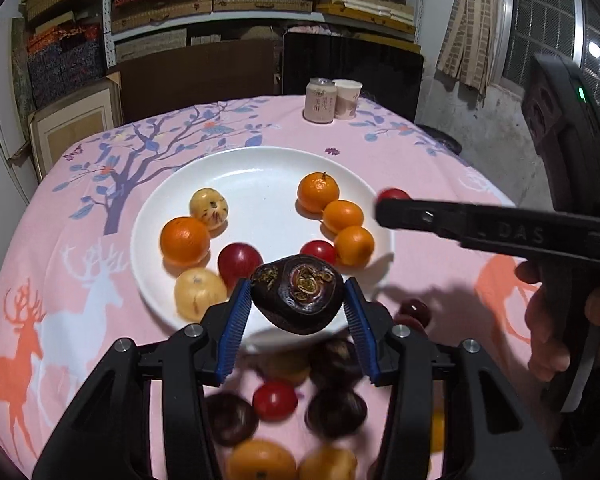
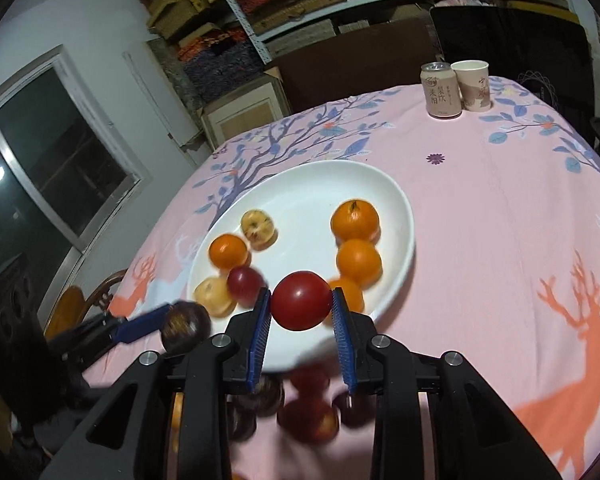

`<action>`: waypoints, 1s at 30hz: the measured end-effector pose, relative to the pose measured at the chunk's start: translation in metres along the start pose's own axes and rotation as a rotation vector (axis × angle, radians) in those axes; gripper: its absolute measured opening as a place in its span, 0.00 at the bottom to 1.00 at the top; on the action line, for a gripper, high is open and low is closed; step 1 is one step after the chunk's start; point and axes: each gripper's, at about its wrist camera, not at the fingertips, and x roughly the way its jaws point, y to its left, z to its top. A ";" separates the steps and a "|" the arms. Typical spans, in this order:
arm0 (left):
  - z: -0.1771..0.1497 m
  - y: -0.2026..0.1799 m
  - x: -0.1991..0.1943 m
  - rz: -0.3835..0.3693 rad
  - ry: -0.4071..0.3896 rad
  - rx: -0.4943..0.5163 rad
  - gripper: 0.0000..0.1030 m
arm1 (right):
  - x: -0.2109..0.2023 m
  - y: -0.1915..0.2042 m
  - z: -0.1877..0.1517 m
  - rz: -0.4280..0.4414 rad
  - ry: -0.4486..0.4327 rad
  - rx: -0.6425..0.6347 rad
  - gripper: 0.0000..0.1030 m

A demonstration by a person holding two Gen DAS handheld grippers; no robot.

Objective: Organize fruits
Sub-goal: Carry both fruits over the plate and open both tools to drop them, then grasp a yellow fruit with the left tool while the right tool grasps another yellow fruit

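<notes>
With the left gripper (image 1: 298, 308) clamping a mangosteen (image 1: 299, 300) and the right gripper (image 2: 301, 314) a red tomato (image 2: 301, 306), set each down gently inside the white plate's (image 1: 260, 176) near edge; avoid nudging the oranges (image 1: 342, 220).

Loose fruits (image 1: 274, 400) on the surface below the left gripper (image 1: 298, 300) are smeared by motion blur, and the nearest ones are cut off by the frame's lower edge. Part of the white plate (image 1: 188, 200) is hidden behind the gripper's dark fruit (image 1: 299, 299). In the right wrist view, the dark fruit (image 2: 186, 325) is blurred beyond identification, fruits (image 2: 308, 412) under the right gripper (image 2: 301, 307) are masked by its frame, and the can's lettering (image 2: 441, 94) is too small to be read.
</notes>
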 end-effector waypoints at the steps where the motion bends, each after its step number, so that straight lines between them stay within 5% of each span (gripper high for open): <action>1: 0.002 0.000 0.008 0.005 0.010 0.002 0.46 | 0.009 0.000 0.006 -0.006 0.003 0.004 0.31; 2: 0.005 0.001 0.017 0.005 0.026 0.001 0.46 | 0.018 0.000 0.011 -0.005 0.008 0.013 0.31; 5: 0.006 0.005 0.031 0.008 0.048 -0.018 0.55 | 0.026 -0.004 0.016 -0.001 0.008 0.054 0.57; 8: 0.002 0.009 0.021 0.014 0.012 -0.038 0.71 | 0.016 -0.002 0.010 -0.008 -0.018 0.029 0.57; 13: -0.009 0.012 -0.016 -0.005 -0.041 -0.055 0.72 | -0.013 -0.006 -0.014 0.004 -0.026 0.029 0.58; 17: -0.042 -0.003 -0.049 0.011 -0.050 0.026 0.73 | -0.041 -0.003 -0.050 -0.007 -0.024 -0.015 0.58; 30: -0.145 -0.008 -0.073 -0.014 0.062 -0.013 0.73 | -0.058 0.018 -0.158 0.021 0.107 -0.173 0.55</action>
